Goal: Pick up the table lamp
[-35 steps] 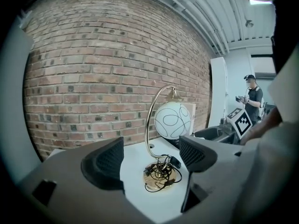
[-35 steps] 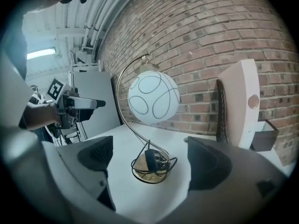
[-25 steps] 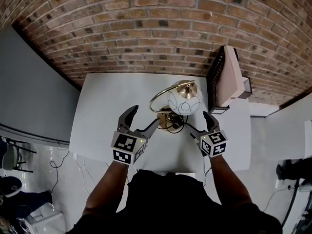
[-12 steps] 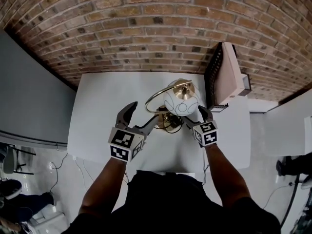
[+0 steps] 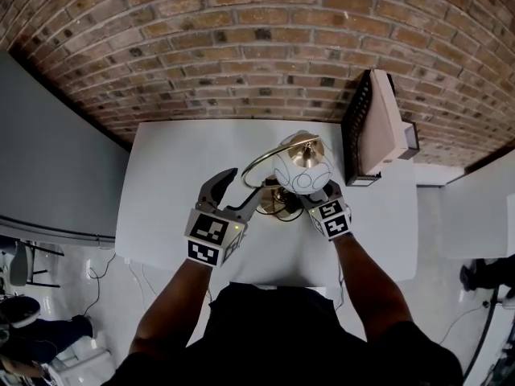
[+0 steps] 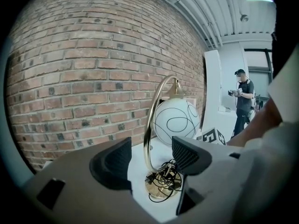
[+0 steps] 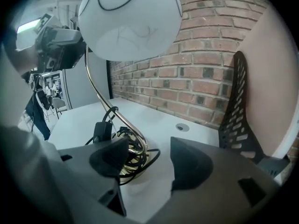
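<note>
A brick wall point(image 5: 241, 47) is seen behind a white table point(image 5: 169, 191), at whose right edge a dark slotted rack point(image 5: 358, 127) is stood on end with a pale board point(image 5: 385, 119) set against it. The table lamp point(image 5: 299, 167) is stood upright on the table near its middle, just left of the rack. Its white globe point(image 6: 175, 120) (traced with thin black loops) is hung inside a brass ring point(image 6: 147, 125), which is rooted in a round brass base point(image 6: 161, 189). The left gripper point(image 5: 244, 183) is held low at the lamp's left side, and the right gripper point(image 5: 319, 195) at its near right side, under the globe. The left gripper's jaws have just been closing but are set well apart; the ring is framed in the gap between them and is pressed by neither pad. The right gripper's jaws have likewise just been closing and are seen about half apart, with bare tabletop between them; the base is found just beside the left jaw's tip, though contact cannot be made out. A black cord point(image 7: 135, 160) is coiled on the base.
</note>
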The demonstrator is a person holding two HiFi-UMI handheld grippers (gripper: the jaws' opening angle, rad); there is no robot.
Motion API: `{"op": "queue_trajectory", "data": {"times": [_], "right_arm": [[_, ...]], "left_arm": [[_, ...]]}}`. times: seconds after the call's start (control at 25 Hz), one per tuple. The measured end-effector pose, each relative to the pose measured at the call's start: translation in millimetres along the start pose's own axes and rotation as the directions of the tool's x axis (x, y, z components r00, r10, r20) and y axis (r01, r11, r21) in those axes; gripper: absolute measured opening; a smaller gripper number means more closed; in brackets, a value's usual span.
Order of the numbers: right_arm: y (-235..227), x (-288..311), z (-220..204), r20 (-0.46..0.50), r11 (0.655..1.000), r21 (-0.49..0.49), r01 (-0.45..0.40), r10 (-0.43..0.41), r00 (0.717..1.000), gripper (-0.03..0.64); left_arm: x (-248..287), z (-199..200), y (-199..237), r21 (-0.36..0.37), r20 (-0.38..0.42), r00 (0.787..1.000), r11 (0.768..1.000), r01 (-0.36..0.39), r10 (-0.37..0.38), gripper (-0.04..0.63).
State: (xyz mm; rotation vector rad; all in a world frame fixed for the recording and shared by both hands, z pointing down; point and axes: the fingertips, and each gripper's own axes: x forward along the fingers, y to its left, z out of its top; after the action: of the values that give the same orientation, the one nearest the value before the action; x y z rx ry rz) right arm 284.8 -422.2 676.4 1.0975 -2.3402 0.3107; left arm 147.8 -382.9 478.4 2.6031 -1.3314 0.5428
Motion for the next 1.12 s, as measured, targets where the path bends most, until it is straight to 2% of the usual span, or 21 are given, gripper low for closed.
{"op": "queue_trajectory", "data": {"times": [0.2, 0.44, 0.6, 1.12], "right_arm": [[2.9, 10.1, -2.6, -0.025, 0.999, 0.047, -0.004, 0.005, 1.0, 0.217], [9.1, 20.2, -6.6, -0.053, 0.999, 0.033, -0.007, 0.009, 0.999, 0.167], [10.3, 24.2, -7.1, -0.058, 1.0, 0.031, -0.002, 0.003, 0.998, 0.139], [10.4, 27.4, -8.4, -0.084, 1.0, 0.011, 0.028, -0.027, 0.996, 0.052]], "left_arm": [[0.4, 3.9, -2.6, 0.014, 0.0, 1.0, 1.0, 0.007, -0.007, 0.203], [-0.4, 5.5, -1.3, 0.022, 0.004, 1.0, 1.0, 0.01, -0.01, 0.162], [-2.7, 2.7, -0.6, 0.021, -0.006, 1.0, 1.0, 0.006, -0.006, 0.106], [-2.5, 3.5, 5.1, 0.008, 0.008, 1.0, 1.0, 0.004, -0.004, 0.046]]}}
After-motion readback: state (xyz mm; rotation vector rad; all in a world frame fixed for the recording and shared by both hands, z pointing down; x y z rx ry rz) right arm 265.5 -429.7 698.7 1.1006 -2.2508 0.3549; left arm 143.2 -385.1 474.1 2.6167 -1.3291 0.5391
